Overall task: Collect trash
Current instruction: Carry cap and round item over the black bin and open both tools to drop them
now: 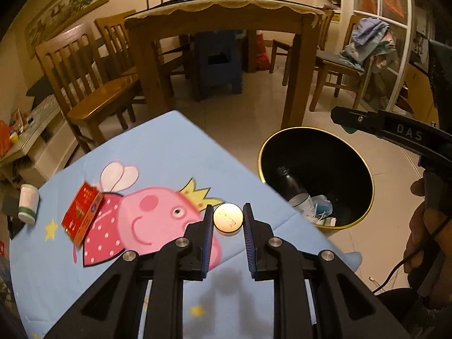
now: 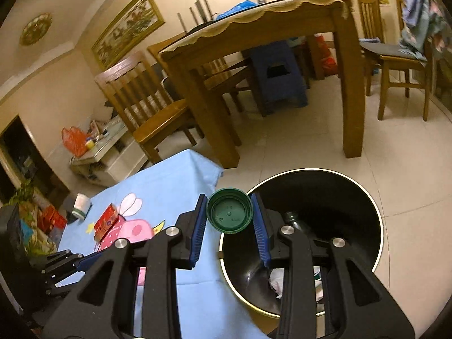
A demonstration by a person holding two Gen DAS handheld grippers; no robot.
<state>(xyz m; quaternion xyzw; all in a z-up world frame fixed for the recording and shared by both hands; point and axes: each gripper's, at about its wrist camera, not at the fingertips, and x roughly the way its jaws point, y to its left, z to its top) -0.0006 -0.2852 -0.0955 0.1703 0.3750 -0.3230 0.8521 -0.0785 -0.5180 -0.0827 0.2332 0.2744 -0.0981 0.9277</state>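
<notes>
My left gripper (image 1: 227,220) is shut on a small round white lid (image 1: 227,219) and holds it above the blue cartoon cloth (image 1: 158,152), near the table's right edge. My right gripper (image 2: 229,214) is shut on a green bottle cap (image 2: 229,213), held at the left rim of the black trash bin (image 2: 367,197); the right gripper also shows in the left wrist view (image 1: 350,125) over the bin (image 1: 364,166). A red box (image 1: 82,216) and a white jar (image 1: 28,203) lie on the cloth at the left. The bin holds a bottle (image 1: 293,189) and crumpled wrappers.
A wooden dining table (image 1: 220,14) with chairs (image 1: 93,84) stands beyond on the tiled floor, a blue stool (image 1: 217,65) under it. A chair with clothes (image 1: 364,45) is at the right. A low cluttered cabinet (image 2: 107,152) stands at the left wall.
</notes>
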